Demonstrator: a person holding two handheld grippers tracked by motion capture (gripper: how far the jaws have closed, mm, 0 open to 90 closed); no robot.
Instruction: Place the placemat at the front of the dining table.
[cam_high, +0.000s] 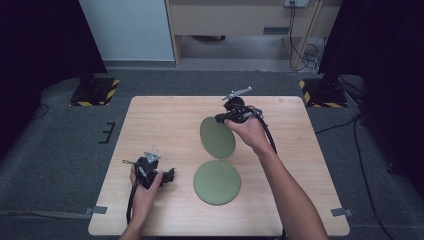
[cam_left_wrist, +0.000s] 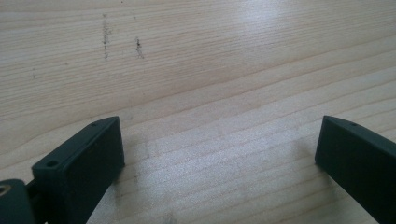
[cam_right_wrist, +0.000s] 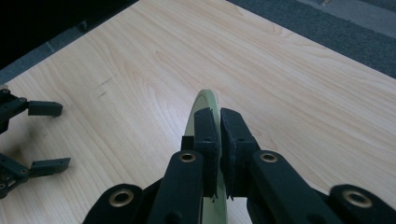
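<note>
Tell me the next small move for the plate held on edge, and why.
Probably carry it toward the flat plate and lower it there: the right gripper pinches the lifted plate by its rim, and the left gripper rests open on the table.

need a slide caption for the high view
Right gripper holds a round green plate on edge above a second green plate.

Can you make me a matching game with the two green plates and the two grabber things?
1. round green plate held up on edge
2. round green plate lying flat
3. left gripper
4. right gripper

A. jaws wide apart, nothing between them
B. flat on the wooden table, nearer the person
C. jaws shut on a rim
D. lifted, tilted, above the table

Pairs: 1-D, 2-B, 3-A, 4-C
</note>
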